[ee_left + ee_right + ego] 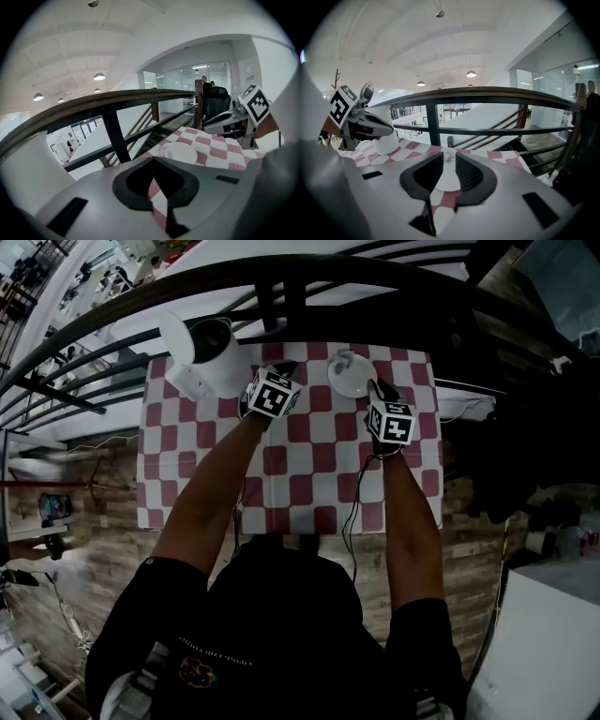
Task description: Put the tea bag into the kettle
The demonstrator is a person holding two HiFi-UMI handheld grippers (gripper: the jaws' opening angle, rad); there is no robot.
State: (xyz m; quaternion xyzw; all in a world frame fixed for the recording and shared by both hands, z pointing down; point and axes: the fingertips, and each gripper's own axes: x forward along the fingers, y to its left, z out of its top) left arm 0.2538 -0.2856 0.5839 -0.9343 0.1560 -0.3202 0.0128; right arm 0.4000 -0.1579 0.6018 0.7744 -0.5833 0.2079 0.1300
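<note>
A white kettle (211, 357) with its lid up stands at the far left of the checked table; it fills the left edge (28, 173) of the left gripper view. A white saucer (350, 374) lies at the far middle with a small pale tea bag (449, 158) on it. My right gripper (445, 164) is open and aimed at the saucer, with the tea bag just beyond its tips and nothing gripped. My left gripper (152, 161) hangs between kettle and saucer, its tips together and empty. In the head view the left gripper (279, 369) and right gripper (380, 390) flank the saucer.
The red-and-white checked cloth (300, 465) covers a small table. A dark metal railing (309, 282) runs close behind its far edge, with a stairwell beyond. A black cable (352, 512) trails from my right hand over the table's front edge.
</note>
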